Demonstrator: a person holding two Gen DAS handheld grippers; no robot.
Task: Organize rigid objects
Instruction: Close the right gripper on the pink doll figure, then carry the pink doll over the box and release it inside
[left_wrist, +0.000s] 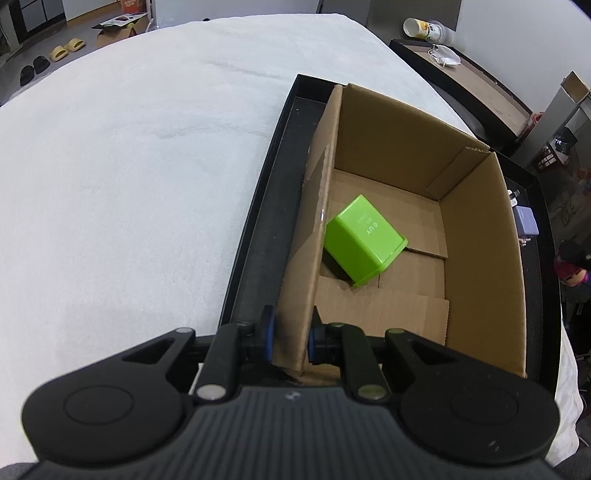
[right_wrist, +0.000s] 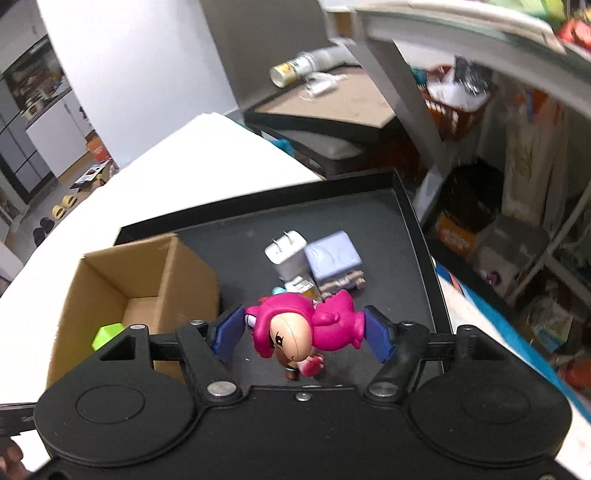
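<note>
One view only: pink figurine (right_wrist: 306, 325) between right claw (right_wrist: 301, 330).

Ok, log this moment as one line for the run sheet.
left gripper: shut on cardboard box wall | right gripper: open around pink figurine on black tray | green container: lying in box

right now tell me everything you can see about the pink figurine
The pink figurine is a glossy, hard-looking toy: magenta hooded suit with stubby arms, beige face with a dark eye, pink and brown feet below. It is tilted, face turned toward the camera, over the black tray. It sits between the blue pads of the right gripper, whose jaws flank it closely; firm contact cannot be confirmed. Behind it lie a white charger and a lavender block.
</note>
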